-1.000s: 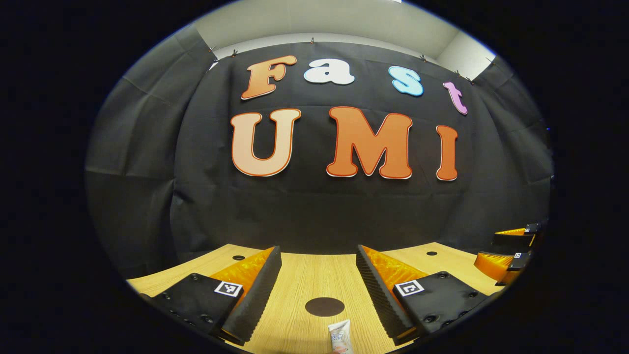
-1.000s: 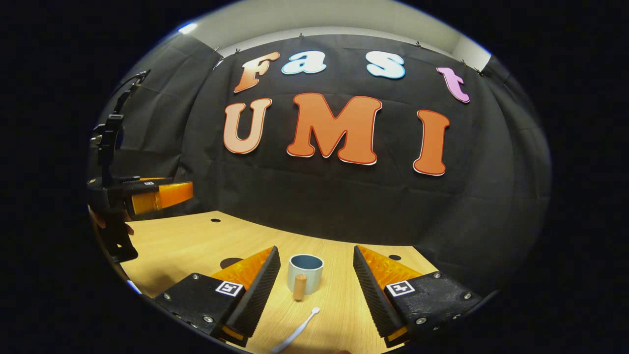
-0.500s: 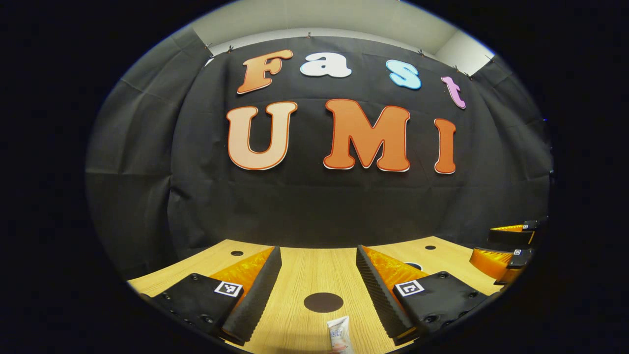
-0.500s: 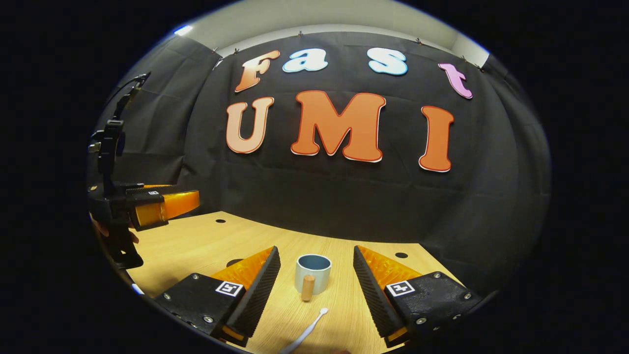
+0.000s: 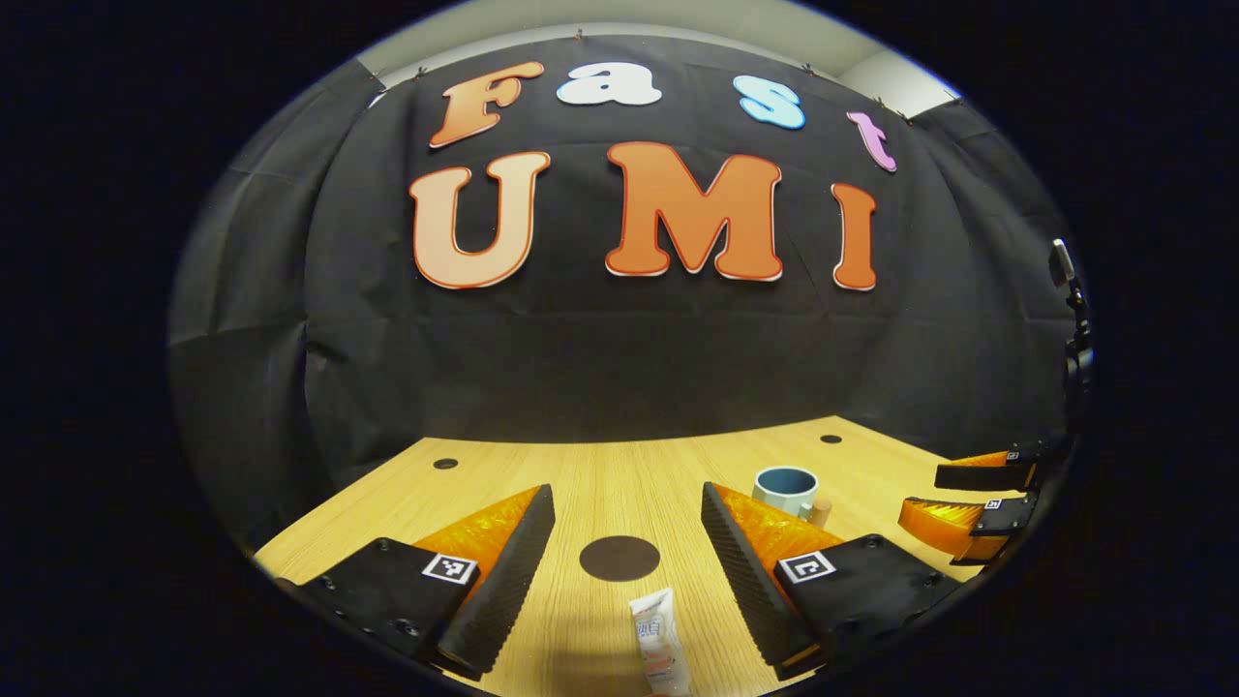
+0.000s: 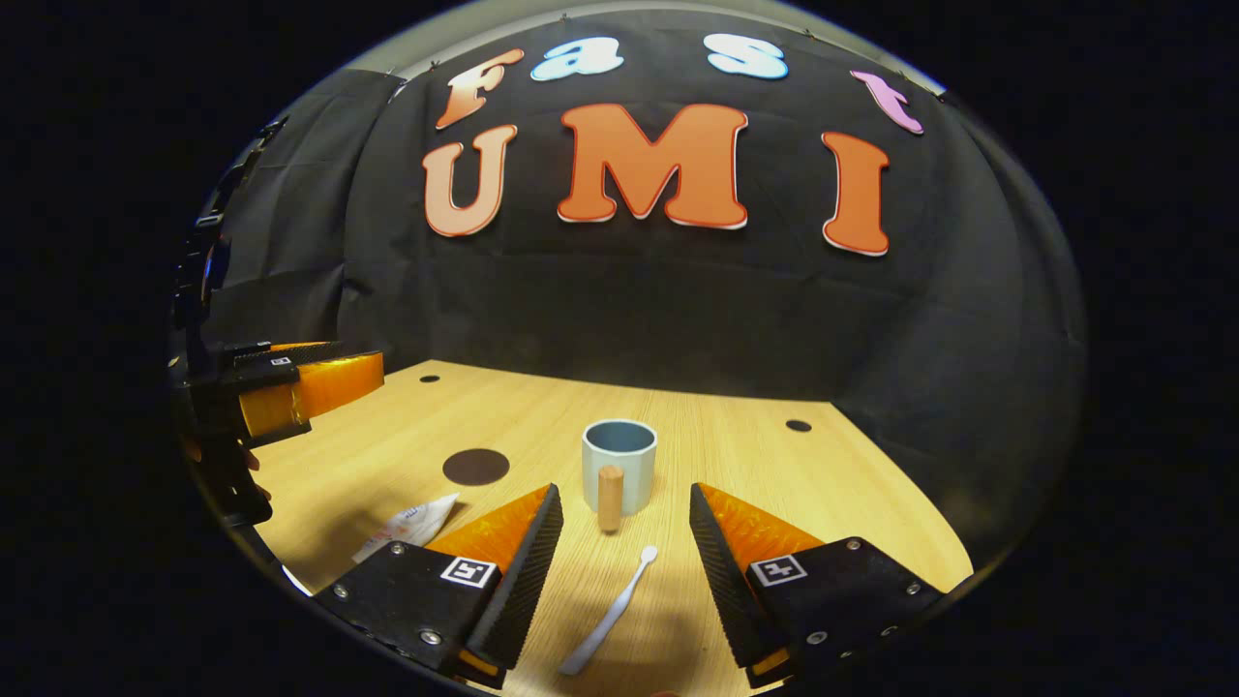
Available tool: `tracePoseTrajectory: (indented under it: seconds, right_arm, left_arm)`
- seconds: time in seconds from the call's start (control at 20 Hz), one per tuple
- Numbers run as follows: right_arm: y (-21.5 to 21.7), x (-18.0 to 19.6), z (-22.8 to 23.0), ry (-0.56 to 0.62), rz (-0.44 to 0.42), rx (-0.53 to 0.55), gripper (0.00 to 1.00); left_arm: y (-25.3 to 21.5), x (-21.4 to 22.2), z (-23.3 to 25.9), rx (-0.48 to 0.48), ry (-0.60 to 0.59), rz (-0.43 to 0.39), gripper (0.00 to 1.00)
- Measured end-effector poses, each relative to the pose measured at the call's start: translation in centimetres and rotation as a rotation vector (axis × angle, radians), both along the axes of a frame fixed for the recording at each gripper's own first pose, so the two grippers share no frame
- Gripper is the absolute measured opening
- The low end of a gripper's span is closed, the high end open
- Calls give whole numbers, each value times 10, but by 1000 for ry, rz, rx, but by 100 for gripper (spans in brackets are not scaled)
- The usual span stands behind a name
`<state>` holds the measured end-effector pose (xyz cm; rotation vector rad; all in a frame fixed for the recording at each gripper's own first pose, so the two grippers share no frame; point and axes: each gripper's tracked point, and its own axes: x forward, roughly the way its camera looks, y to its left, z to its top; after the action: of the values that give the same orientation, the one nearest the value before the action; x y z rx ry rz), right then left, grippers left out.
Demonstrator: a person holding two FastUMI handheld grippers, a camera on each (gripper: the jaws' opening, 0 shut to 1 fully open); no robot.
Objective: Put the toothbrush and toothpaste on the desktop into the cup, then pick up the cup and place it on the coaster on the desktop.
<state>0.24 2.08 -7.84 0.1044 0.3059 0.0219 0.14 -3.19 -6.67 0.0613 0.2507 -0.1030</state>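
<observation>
A white toothpaste tube (image 5: 657,643) lies on the wooden desktop (image 5: 619,484) between the fingers of my open left gripper (image 5: 627,542), with the dark round coaster (image 5: 619,559) just beyond it. The pale blue cup (image 5: 786,490) with a wooden handle stands farther right. In the right gripper view the cup (image 6: 619,465) stands upright ahead of my open right gripper (image 6: 619,542), and the white toothbrush (image 6: 610,612) lies on the desk between its fingers, head toward the cup. The toothpaste tube (image 6: 407,525) and coaster (image 6: 476,467) lie to the left there.
The other gripper (image 5: 968,499) shows at the right edge of the left gripper view, and the left one (image 6: 290,387), with a hand, at the left of the right gripper view. Small holes (image 6: 799,425) dot the desk. Black cloth wall stands behind.
Both grippers have tilted downward, so more of the desk shows. The cup has come into the left gripper view; the coaster and toothpaste now show in the right gripper view. Both grippers stay open.
</observation>
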Motion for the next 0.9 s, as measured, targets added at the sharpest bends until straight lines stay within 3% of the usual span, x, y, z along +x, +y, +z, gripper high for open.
tracePoseTrajectory:
  seconds: [0.4, 0.75, 0.8, 0.9]
  right_arm:
    - [9, -8, -67, 232, -14, 55, 80]
    - [14, -17, -85, 329, -8, 41, 77]
    - [16, -17, -90, 346, -2, 40, 81]
    - [23, -18, -100, 377, -1, 53, 72]
  left_arm:
    - [-2, -10, -60, 36, 228, -15, 98]
    - [-5, -26, -119, 21, 463, -20, 98]
    - [-4, -29, -124, 20, 483, -18, 98]
    - [-4, -34, -130, 20, 520, -18, 98]
